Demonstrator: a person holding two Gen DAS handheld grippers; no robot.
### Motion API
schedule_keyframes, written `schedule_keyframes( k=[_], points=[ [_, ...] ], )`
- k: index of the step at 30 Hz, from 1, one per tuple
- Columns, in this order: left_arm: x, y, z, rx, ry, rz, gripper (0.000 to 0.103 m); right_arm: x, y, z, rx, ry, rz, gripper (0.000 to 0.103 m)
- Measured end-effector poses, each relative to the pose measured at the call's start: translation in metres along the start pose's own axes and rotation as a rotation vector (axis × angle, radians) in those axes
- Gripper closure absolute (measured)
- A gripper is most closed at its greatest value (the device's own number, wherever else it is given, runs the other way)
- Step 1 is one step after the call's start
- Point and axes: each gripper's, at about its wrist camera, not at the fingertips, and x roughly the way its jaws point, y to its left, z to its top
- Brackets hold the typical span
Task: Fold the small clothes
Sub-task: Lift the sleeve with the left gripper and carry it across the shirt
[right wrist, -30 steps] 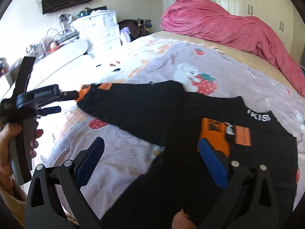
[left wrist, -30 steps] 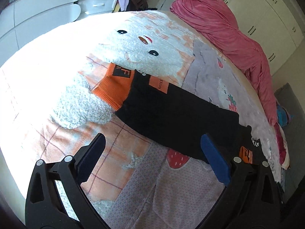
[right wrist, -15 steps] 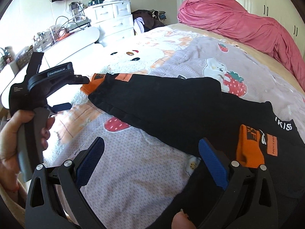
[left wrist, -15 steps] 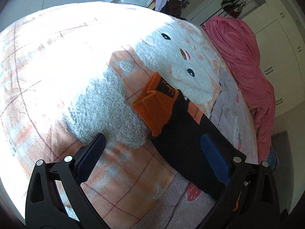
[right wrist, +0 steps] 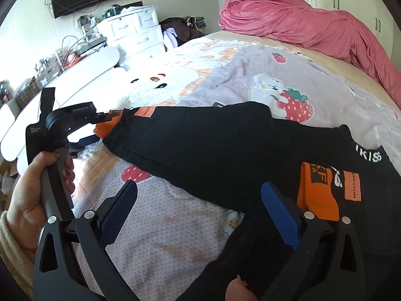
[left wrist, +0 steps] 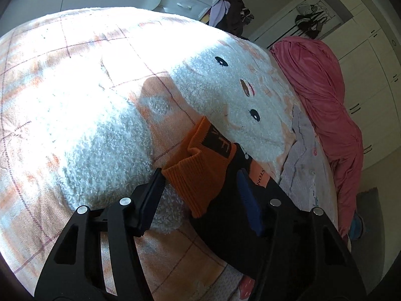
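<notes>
Black trousers point(right wrist: 213, 140) lie spread on the bedspread, one leg stretched to the left and ending in an orange cuff point(left wrist: 200, 175). My left gripper point(left wrist: 200, 190) straddles that cuff, and its jaws are closing with the bunched cuff between them, one black finger point(left wrist: 153, 195) touching its edge. The right wrist view shows the same gripper point(right wrist: 100, 128) held by a hand at the cuff point(right wrist: 105, 128). A second orange cuff point(right wrist: 317, 193) lies folded near the lettered waistband. My right gripper point(right wrist: 200, 213) stands open low over the bedspread and the trousers' near edge, holding nothing.
A pink duvet point(right wrist: 300, 20) is heaped along the far side of the bed. The bedspread point(left wrist: 100, 100) has a fluffy white bear patch. White drawers point(right wrist: 135, 30) and a cluttered white surface point(right wrist: 82, 75) stand beyond the bed's left edge. Wardrobe doors point(left wrist: 371, 75) stand behind the duvet.
My left gripper came down onto the orange cuff, rolled, and its jaws narrowed from wide open around it. The right gripper drifted slightly lower over the trousers, still open.
</notes>
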Motion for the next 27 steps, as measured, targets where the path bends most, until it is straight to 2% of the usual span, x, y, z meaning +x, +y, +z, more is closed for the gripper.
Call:
schedule_keyframes(
  k=[1,2,3,4,6,9,19,24,27],
  points=[
    [0.001,-0.002,0.0,0.003,0.0,-0.003,0.059,-0.001,-0.003,0.0,0.012,0.0,0.001,0.005],
    [0.003,-0.003,-0.001,0.005,0.006,-0.007,0.069,-0.001,-0.006,-0.001,0.021,0.002,0.002,0.005],
    [0.006,-0.004,-0.002,0.005,0.015,-0.012,0.074,-0.002,-0.008,-0.002,0.027,0.002,0.002,0.005],
    [0.009,-0.005,-0.004,0.004,0.025,-0.016,0.076,-0.003,-0.011,-0.003,0.035,0.001,0.0,0.005],
    [0.012,-0.006,-0.006,-0.007,0.03,-0.037,0.088,-0.006,-0.016,-0.004,0.047,-0.002,-0.007,0.005],
    [0.008,-0.014,-0.005,0.015,0.021,-0.063,0.098,-0.01,-0.026,-0.007,0.077,-0.008,-0.013,0.005],
    [-0.046,-0.046,0.002,0.014,-0.048,-0.263,0.1,-0.038,-0.066,-0.023,0.205,-0.049,-0.038,0.005],
    [-0.075,-0.075,-0.005,0.066,-0.08,-0.359,0.1,-0.057,-0.087,-0.032,0.272,-0.08,-0.047,0.005],
    [-0.084,-0.093,-0.014,0.105,-0.081,-0.394,0.1,-0.068,-0.098,-0.036,0.285,-0.092,-0.083,0.005]
  ],
)
